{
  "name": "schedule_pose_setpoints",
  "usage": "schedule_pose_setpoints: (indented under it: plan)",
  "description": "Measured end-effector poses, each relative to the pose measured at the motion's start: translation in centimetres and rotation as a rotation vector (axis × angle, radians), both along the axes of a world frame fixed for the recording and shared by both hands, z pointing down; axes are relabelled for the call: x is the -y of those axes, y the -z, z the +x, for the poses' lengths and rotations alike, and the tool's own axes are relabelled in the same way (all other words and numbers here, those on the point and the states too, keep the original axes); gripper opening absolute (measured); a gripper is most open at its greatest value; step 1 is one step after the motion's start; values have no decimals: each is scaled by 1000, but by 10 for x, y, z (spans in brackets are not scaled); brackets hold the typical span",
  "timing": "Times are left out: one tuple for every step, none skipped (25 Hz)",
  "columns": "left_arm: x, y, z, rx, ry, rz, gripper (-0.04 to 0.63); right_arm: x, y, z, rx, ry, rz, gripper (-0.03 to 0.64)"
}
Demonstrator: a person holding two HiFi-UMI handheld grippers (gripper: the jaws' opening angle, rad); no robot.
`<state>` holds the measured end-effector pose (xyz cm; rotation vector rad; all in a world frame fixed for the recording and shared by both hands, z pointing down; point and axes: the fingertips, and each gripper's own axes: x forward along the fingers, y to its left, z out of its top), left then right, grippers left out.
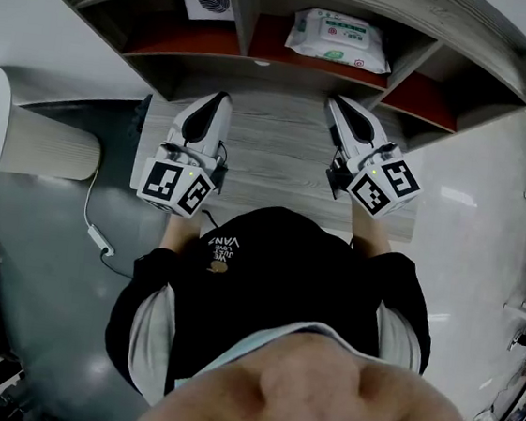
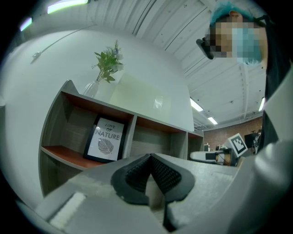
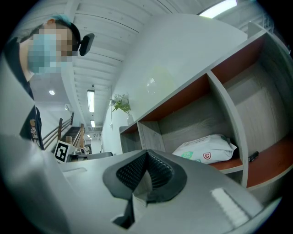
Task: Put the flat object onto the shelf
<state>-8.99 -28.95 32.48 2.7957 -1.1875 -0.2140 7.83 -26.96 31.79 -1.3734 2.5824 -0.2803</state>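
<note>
**Grippers idle before the shelf.** Both hand-held grippers sit level just short of the shelf (image 1: 436, 17), aimed at its open front. The left gripper (image 1: 221, 98) is in front of the divider between the shelf's left & mid bays. The right gripper (image 1: 337, 103) is angled toward the mid bay. Each has its ribbed pads pressed together w/ nothing between them, as both gripper views show.

Under them, the grey wood tabletop (image 1: 269, 154) runs up to the shelf's foot, and no flat item lies on it. A soft wipes pack (image 1: 339, 39) lies flat on the floor of the shelf's mid bay, set back from the front edge. It is prob. the task's flat object. If so, the placing looks done, and closed, empty jaws fit hands w/ no load to carry.

A framed print (image 1: 209, 2) leans upright vs. the back wall of the left bay, so it reads as décor, not cargo. The right bay looks bare from the head view. Atop the shelf, near its left end, is a plant sprig in a glass vase (image 2: 107, 64).
</note>
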Motion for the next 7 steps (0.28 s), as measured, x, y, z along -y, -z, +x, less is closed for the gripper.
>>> schedule_pose_setpoints:
  plan:
    - [0, 0, 0, 1, -2, 1, 2, 0, 0, 0, 0, 1, 0, -2]
    - [0, 0, 0, 0, -3, 1, 2, 0, 0, -1, 0, 2, 1, -2]
    - [-1, 0, 0, -1, -4, -1, 2, 0, 0, -1, 2, 4, 2, -2]
    - [-1, 0, -1, -2, -4, -1, 2, -1, 1, -2, 2, 5, 2, -2]
    - [-1, 0, -1, -3, -5, -2, 2, -1, 1, -3, 2, 5, 2, -2]
    - [-2, 0, -1, -3, -6, -2, 2, -1, 1, -3, 2, 6, 2, -2]
    - [-2, 0, -1, -3, -6, -3, 2, -2, 1, -3, 1, 6, 1, -2]
